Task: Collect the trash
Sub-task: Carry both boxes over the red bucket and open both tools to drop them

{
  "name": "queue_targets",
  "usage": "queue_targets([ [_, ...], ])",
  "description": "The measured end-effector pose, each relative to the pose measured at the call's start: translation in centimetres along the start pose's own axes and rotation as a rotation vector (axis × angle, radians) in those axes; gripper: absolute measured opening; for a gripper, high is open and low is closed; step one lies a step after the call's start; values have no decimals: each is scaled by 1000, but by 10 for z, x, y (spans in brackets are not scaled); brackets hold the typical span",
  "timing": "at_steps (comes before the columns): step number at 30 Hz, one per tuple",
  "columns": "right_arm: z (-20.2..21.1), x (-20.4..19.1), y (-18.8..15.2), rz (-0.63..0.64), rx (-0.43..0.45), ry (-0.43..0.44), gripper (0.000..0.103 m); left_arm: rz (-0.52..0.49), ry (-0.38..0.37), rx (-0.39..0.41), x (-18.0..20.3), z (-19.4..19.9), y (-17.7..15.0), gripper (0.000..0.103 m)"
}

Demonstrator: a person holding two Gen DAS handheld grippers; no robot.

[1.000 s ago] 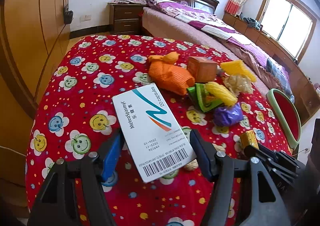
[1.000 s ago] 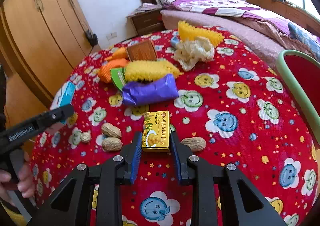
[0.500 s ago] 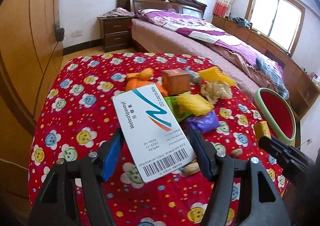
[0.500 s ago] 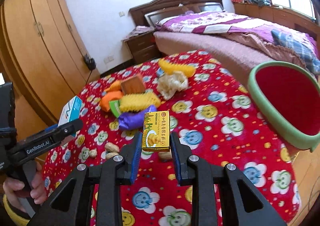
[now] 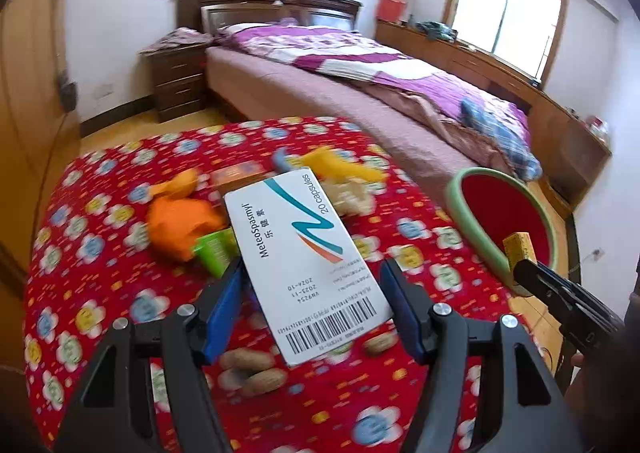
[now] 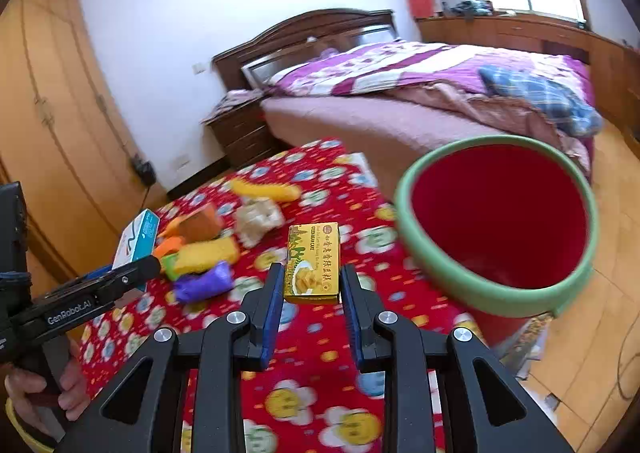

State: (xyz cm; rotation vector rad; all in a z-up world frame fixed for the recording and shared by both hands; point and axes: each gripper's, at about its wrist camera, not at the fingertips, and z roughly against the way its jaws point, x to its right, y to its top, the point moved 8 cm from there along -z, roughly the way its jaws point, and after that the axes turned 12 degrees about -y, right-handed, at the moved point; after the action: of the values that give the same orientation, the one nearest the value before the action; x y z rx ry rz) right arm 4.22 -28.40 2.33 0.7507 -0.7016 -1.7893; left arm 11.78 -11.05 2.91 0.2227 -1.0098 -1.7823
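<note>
Sunlit bedroom: wooden bed [image 5: 312,65] (purple quilt), wardrobe [image 6: 48,125], window [image 5: 508,21]

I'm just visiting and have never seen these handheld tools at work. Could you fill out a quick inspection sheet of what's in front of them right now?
Surface: table under a red smiley-flower cloth.
Job's things: white capsule box in the left tool; gold green bean cake box in the right tool; red bin with a green rim beside the table.
Clutter: orange, yellow and purple wrappers, crumpled paper, peanuts.
Grippers: both tools shut on their boxes, lifted off the cloth.
Cables: one on the floor, far right.
Surroundings: bed, nightstand, wardrobe, window.
</note>
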Motion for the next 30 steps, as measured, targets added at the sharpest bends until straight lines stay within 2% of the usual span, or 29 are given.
queue_targets([
  [13,-19,99,14,-127,5,-139,29,-135,-164,-86,106,-75,20,68],
  [19,-37,136,13,-179,-20,-172,29,-189,-237,-105,150,-111,28,68],
  [23,-45,158,11,-218,-27,-186,30,-209,-272,-137,171,-137,29,68],
  [26,-49,170,10,-243,-31,-193,31,-200,-315,-192,183,-157,25,68],
  [30,-50,178,7,-268,-35,-178,32,-178,-323,-231,187,-172,19,68],
])
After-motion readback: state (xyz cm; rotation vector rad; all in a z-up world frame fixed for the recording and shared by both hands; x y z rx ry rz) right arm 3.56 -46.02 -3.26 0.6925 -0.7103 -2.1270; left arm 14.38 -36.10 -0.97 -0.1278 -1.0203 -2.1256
